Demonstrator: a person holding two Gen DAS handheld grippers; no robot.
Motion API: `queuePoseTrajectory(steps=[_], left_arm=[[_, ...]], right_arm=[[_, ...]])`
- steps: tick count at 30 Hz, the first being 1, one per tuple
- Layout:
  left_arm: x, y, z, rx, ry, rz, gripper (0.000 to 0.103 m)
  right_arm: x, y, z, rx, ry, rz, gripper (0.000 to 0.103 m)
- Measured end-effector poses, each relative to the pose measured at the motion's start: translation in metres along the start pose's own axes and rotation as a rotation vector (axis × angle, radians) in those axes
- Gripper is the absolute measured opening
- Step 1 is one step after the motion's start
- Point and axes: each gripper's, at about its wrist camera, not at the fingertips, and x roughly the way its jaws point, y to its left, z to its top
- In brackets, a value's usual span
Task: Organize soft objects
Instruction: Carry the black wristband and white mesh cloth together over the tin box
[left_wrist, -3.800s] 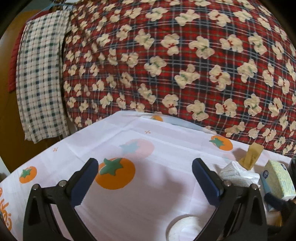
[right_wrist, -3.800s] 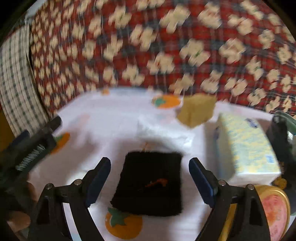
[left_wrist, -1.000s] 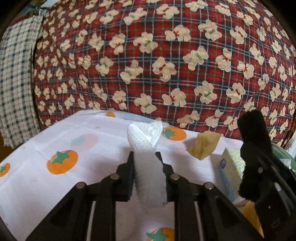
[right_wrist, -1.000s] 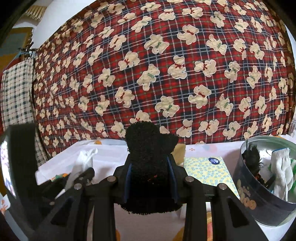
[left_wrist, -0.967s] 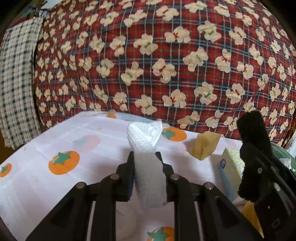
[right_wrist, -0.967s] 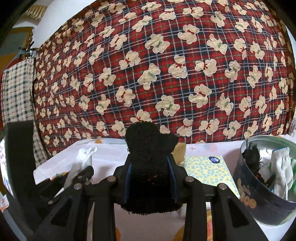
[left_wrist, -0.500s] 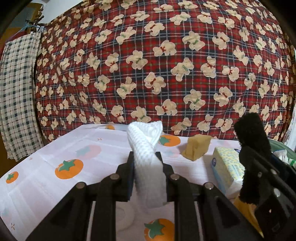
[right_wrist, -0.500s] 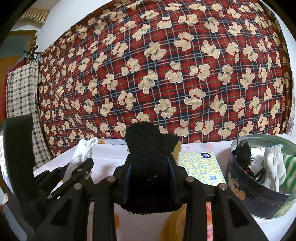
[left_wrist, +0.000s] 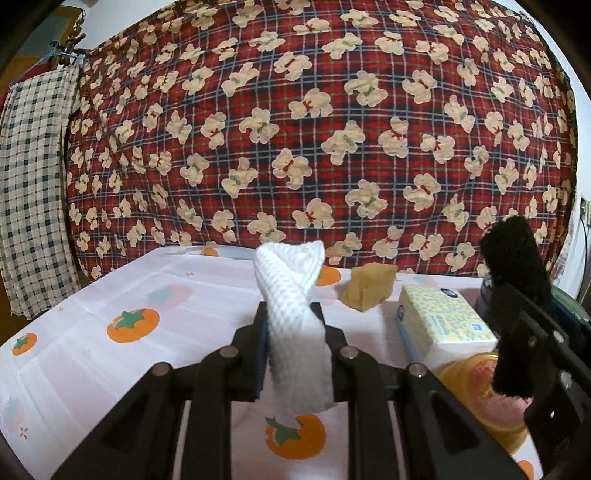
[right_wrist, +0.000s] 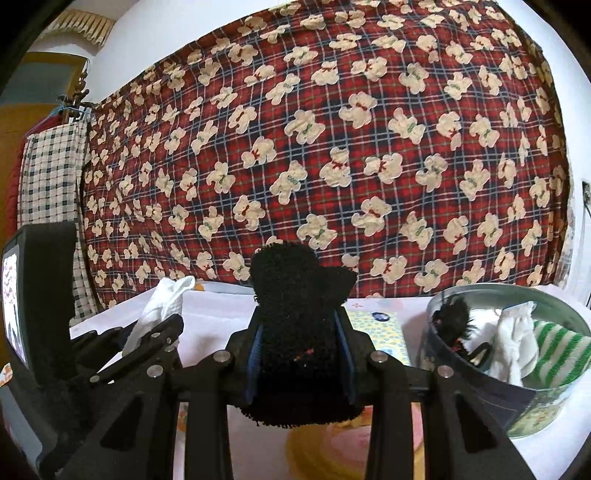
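My left gripper (left_wrist: 293, 343) is clamped narrow on a white waffle-textured cloth (left_wrist: 295, 314); the cloth stands folded between both pads, rising above them to the centre of the left wrist frame and hanging a little below them. My right gripper (right_wrist: 301, 354) is clamped on a black fluffy cloth (right_wrist: 299, 332), which fills the gap between the pads, bulges above them at frame centre and droops below. In the left wrist view the black fluffy cloth also appears at the right edge, upright in the other gripper. Both cloths are held clear above the table (left_wrist: 92, 354), which carries a white covering printed with orange fruit. On the table, in the centre right of the left wrist frame, a yellow sponge (left_wrist: 369, 286) lies just beside a yellow-patterned tissue pack (left_wrist: 443, 321); a yellow-rimmed pink lid (left_wrist: 476, 391) sits in front of the pack. In the lower right of the right wrist frame stands a round tin (right_wrist: 535, 402) holding a black item, a white cloth and a green-striped one. A red plaid bear-print blanket (left_wrist: 332, 129) fills the background.
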Motion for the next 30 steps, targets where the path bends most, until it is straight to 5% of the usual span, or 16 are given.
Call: queuePoseTrajectory(steps=[30], left_arm=[[-0.034, -0.099, -0.005, 0.040, 0.003, -0.230, 0.018]], right_arm=[[-0.045, -0.110, 0.000, 0.027, -0.051, -0.191, 0.038]])
